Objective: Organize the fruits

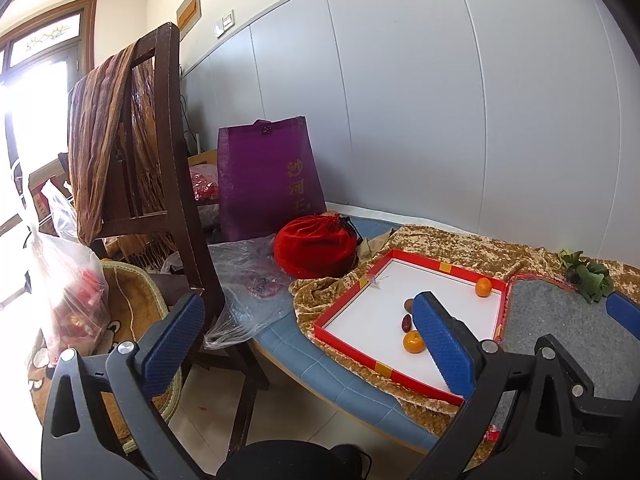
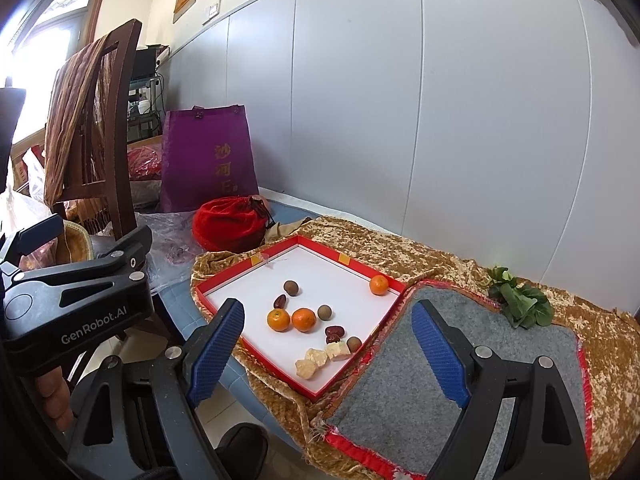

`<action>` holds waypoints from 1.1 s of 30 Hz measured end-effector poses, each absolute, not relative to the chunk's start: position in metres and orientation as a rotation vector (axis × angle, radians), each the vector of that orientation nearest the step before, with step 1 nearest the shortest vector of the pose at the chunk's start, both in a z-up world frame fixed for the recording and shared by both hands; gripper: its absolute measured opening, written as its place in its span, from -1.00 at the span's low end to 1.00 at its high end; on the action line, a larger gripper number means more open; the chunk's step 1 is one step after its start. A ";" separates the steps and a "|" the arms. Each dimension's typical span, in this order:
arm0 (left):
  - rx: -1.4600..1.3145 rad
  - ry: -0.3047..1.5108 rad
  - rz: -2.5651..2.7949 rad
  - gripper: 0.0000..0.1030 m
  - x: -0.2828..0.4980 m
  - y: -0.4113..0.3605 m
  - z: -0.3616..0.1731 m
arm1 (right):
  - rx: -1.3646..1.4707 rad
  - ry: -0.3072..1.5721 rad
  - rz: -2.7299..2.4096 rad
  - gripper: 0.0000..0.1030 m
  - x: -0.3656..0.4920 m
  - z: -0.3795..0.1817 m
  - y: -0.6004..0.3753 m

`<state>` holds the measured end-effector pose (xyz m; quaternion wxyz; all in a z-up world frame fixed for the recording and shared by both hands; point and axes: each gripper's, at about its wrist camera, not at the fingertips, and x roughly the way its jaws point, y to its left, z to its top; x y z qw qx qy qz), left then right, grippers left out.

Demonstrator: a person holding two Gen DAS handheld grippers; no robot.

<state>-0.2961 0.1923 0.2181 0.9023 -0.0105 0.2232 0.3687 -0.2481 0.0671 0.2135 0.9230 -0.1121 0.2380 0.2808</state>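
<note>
A red-rimmed tray with a white floor lies on a gold cloth. It holds three oranges: two side by side and one in the far corner. Brown longans, dark red dates and pale yellow chunks lie around them. My right gripper hangs open before the tray's near corner, holding nothing. My left gripper is open too, at the tray's left side, its right finger hiding part of the fruit.
A grey felt mat lies right of the tray, green leaves behind it. Behind the tray sit a red pouch and a purple bag. At the left stand a wooden chair and plastic bags.
</note>
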 end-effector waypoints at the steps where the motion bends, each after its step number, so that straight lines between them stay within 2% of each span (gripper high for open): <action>1: -0.022 0.461 0.761 1.00 -0.296 0.192 0.218 | -0.230 0.489 0.577 0.69 -0.248 0.214 0.067; 33: -0.028 0.432 0.763 1.00 -0.299 0.192 0.225 | -0.227 0.474 0.587 0.69 -0.251 0.217 0.066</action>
